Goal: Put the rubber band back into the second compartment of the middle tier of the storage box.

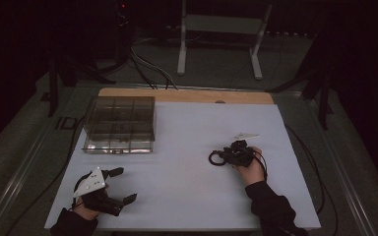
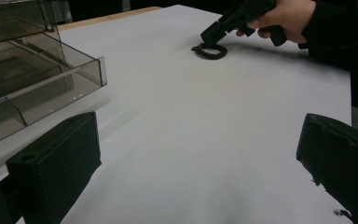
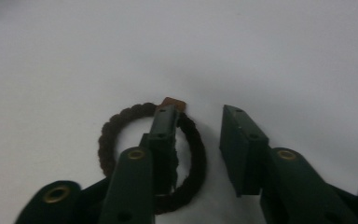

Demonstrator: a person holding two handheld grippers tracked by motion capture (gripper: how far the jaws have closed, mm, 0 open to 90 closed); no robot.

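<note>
Dim, dark surroundings frame a pale counter with a wooden strip along its far edge; cables and a white metal stand on the floor beyond are hard to make out.

Largest on the counter is a clear smoky plastic organiser box with divided compartments, at the far left part of the surface. From the left gripper view its near wall and dividers are cut off by the frame, and whatever sits inside is too dim to identify.

Toward the person from the box, near the counter's front edge, the left gripper is held in a hand with a dark sleeve, a grey three-cornered plate on top. Its jaws stand wide apart with nothing between them.

Well to the right of the box, the right gripper is held low, tipped down to the surface. Its jaws are partly open: one reaches inside a hair tie, the other sits outside it, the band passing between them unpinched.

Smallest is that hair tie, a dark braided loop lying flat, with a small brown tab; its near side is hidden behind the jaw.
</note>
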